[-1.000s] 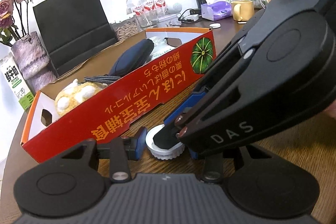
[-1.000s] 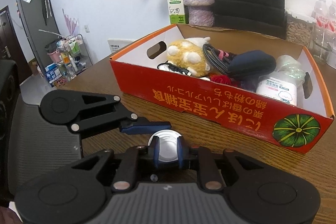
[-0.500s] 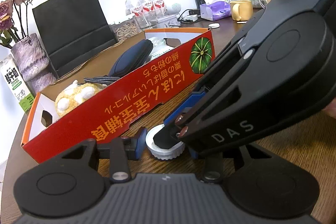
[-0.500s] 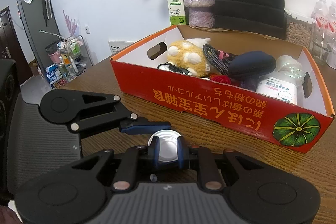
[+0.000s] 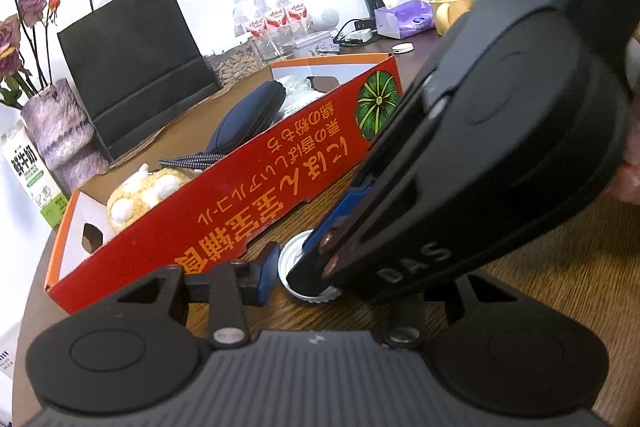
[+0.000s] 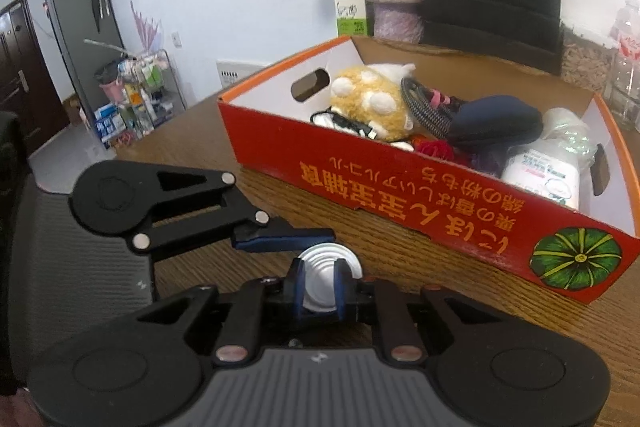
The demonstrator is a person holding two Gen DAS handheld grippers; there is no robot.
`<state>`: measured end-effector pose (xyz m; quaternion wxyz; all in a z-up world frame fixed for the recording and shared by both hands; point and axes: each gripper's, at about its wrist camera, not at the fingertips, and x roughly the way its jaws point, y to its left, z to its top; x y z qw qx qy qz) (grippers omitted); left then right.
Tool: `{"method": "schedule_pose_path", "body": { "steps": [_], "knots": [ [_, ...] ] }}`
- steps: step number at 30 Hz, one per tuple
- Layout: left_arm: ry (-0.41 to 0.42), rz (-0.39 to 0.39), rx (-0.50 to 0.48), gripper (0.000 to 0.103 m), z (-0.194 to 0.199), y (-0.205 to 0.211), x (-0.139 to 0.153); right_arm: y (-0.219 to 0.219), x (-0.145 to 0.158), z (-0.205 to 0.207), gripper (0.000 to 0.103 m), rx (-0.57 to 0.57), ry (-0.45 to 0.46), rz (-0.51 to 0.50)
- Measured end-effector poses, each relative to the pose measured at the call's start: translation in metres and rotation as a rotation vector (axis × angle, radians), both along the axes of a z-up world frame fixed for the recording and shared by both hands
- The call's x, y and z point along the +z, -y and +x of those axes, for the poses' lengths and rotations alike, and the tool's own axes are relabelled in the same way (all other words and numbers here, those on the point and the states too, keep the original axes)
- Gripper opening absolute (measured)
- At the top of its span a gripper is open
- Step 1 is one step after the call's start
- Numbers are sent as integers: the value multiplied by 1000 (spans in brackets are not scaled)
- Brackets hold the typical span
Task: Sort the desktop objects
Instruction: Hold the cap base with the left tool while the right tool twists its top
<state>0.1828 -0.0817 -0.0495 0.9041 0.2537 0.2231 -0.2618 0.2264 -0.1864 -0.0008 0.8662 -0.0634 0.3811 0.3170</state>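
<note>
A small silver metal cap [image 5: 290, 259] lies on the wooden table just in front of the red cardboard box [image 5: 248, 211]. My left gripper [image 5: 308, 277] holds it across its width: one blue pad [image 5: 269, 267] presses its left rim, while the other pad is hidden behind the right gripper. That right gripper [image 6: 322, 281] reaches in from the right. Its jaws are closing, and the cap [image 6: 325, 267] sits between its blue fingertips. In the right wrist view, the left gripper's blue finger [image 6: 282, 239] touches the cap's far side.
The box [image 6: 400, 195] holds a yellow plush toy [image 6: 372, 107], a braided cable, a dark pouch [image 6: 496, 125] and a wipes pack. Behind it stand a black paper bag [image 5: 136, 55], a vase, a milk carton [image 5: 30, 179], bottles and a yellow mug [image 5: 450, 11].
The right gripper's fingertips have drawn slightly closer on the cap. Both hands and the box stay where they were.
</note>
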Motion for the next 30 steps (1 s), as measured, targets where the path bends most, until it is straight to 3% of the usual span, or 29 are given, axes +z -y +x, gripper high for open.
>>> {"method": "schedule_pose_path", "body": {
  "steps": [5, 7, 16, 18, 22, 27, 30],
  "knots": [
    [-6, -7, 2, 41, 1, -1, 0, 0, -2, 3, 13, 1, -15, 11],
    [-7, -7, -2, 41, 1, -1, 0, -1, -1, 2, 2, 15, -27, 25],
    [-2, -2, 0, 41, -1, -1, -1, 3, 9, -6, 0, -13, 20, 24],
    [1, 1, 1, 41, -2, -1, -1, 5, 11, -5, 2, -20, 15, 24],
    [3, 3, 0, 41, -2, -1, -1, 1, 11, 1, 16, -10, -27, 11],
    [-1, 0, 0, 41, -1, -2, -1, -13, 7, 4, 14, -1, -25, -69],
    [-4, -7, 0, 41, -1, -4, 0, -11, 5, 7, 14, -5, -41, -60]
  ]
}}
